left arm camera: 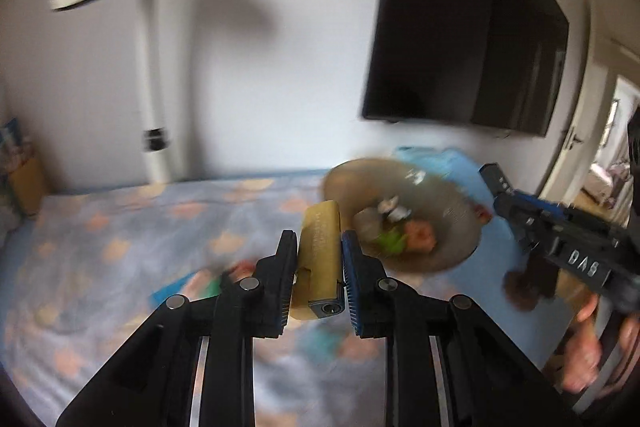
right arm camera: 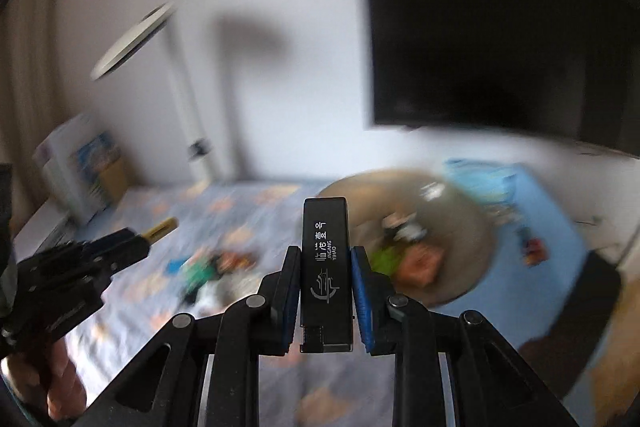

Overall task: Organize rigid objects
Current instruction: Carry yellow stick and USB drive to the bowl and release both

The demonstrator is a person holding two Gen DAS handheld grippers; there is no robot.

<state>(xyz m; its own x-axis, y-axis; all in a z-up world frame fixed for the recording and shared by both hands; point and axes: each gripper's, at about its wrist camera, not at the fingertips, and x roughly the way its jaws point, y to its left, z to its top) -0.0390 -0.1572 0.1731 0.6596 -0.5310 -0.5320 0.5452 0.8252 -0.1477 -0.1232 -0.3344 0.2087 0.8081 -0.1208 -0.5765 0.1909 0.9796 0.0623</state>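
Observation:
My left gripper (left arm camera: 319,239) is shut on a gold lighter (left arm camera: 318,259), held upright above the patterned cloth. In the right wrist view my right gripper (right arm camera: 325,251) is shut on a black lighter (right arm camera: 325,263) with white lettering. A round tan bowl (left arm camera: 448,211) with small coloured items in it sits ahead and to the right of both grippers, also seen as the bowl (right arm camera: 460,203) from the right wrist. The left gripper with the gold lighter (right arm camera: 160,227) shows at the left of the right wrist view. The right gripper's body (left arm camera: 560,239) shows at the right of the left wrist view.
A cloth with orange and blue patches (left arm camera: 132,227) covers the surface. Small coloured objects (right arm camera: 208,267) lie on it left of the bowl. A blue mat (right arm camera: 552,227) lies under the bowl. A white lamp (left arm camera: 154,67) stands at the back wall, a dark screen (left arm camera: 468,35) hangs right, boxes (right arm camera: 80,167) far left.

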